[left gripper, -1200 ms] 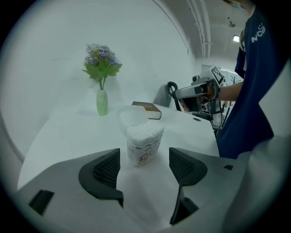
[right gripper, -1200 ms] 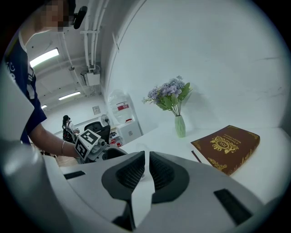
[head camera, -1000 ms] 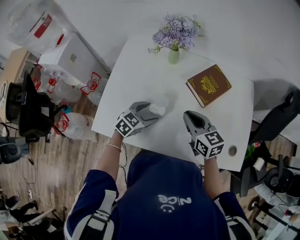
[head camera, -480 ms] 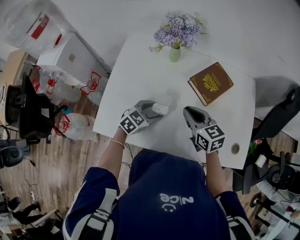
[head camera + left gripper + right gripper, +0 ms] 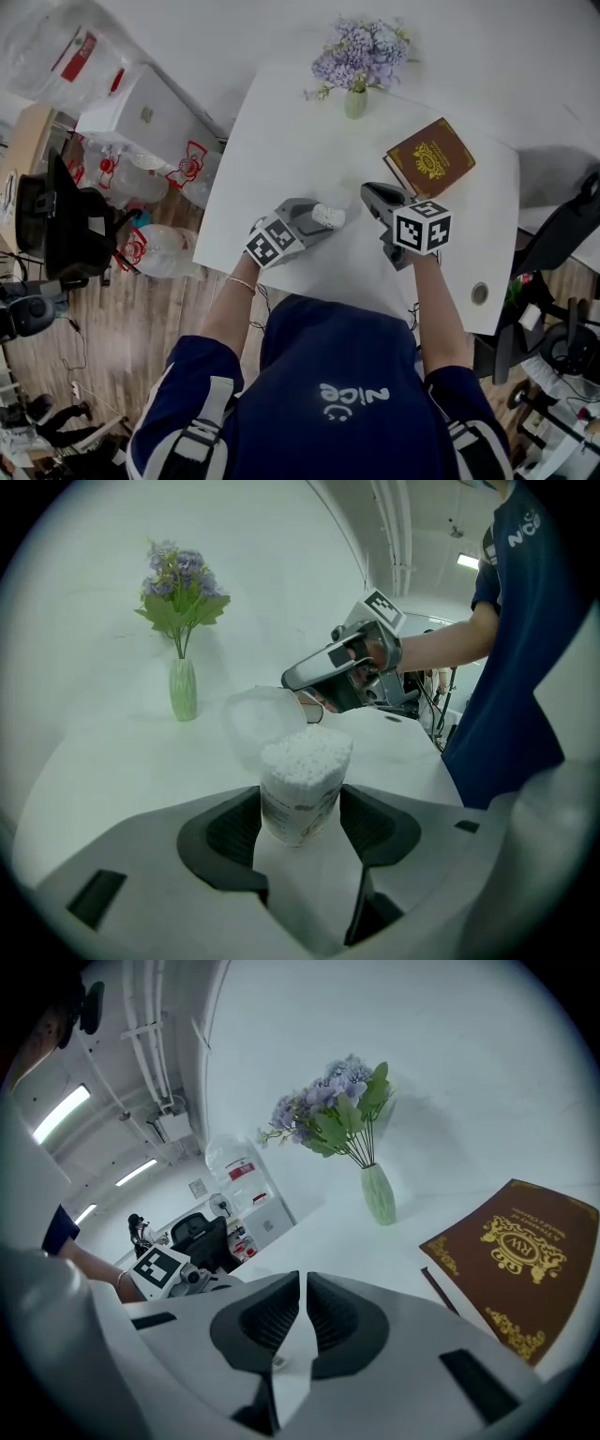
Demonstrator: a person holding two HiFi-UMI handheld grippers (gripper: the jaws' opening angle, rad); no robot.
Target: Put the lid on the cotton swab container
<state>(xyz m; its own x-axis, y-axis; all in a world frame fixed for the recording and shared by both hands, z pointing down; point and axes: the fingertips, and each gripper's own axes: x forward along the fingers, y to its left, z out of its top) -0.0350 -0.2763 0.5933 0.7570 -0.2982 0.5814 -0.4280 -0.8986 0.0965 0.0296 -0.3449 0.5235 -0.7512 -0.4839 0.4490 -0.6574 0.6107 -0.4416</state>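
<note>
Left claw (image 5: 300, 810) stands wide around the cotton swab container (image 5: 302, 778). Its jaws have just been closing, and both pads now meet the clear walls low down. I judge this a steadying grip that keeps the light tub upright on the desk (image 5: 272, 141) while the other side works. Swab heads fill the tub to the brim. Its translucent lid (image 5: 261, 726) stands tipped back at the far left of the mouth, apparently hinged there and not yet shut. In the head view the container sits in the near half of the desk, between the two claws. Right claw (image 5: 305, 1321) has its jaws drawn together with only a slit between them and nothing in it. It points toward the container from the right, near it but apart. A blunt closed tip probably suits nudging the lid over and pressing it down. A brown book (image 5: 429, 157) and a vase of flowers (image 5: 356, 98) sit farther off, away from the work.
</note>
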